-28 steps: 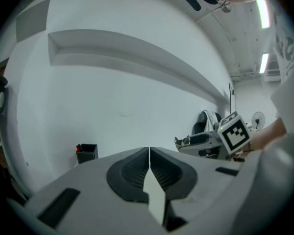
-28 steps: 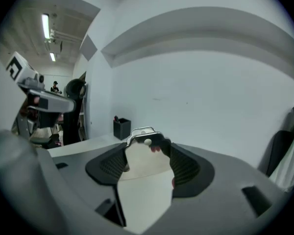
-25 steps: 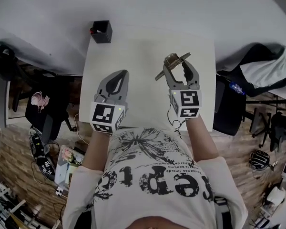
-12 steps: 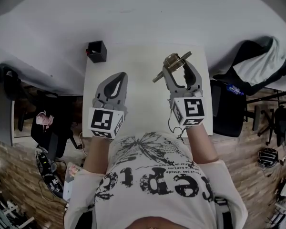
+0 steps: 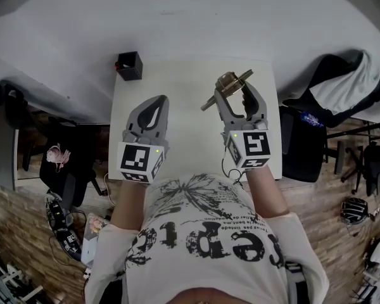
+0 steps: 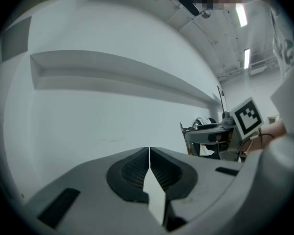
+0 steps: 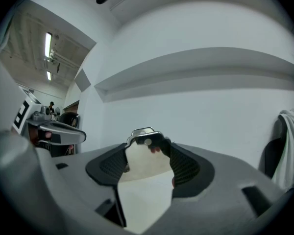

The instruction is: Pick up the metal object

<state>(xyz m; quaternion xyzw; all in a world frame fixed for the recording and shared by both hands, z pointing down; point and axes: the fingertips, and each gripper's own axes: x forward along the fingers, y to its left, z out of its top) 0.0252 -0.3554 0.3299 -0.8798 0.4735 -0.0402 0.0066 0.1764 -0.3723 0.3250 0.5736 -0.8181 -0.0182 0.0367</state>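
The metal object sits at the tips of the right gripper, over the far right part of the table. In the right gripper view the object spans the gap between the two jaws, which stand wide and clamp it from both sides. It seems to be clear of the tabletop, so the pick-up looks made or nearly made. The next move calls for a steady grip and a level lift, since the piece is caught only at the jaw tips and its long arm juts out to the left.

The left gripper hovers over the near left of the table, jaws together on nothing.

Count: one metal object, two grippers, one table, one black box at the far left corner.
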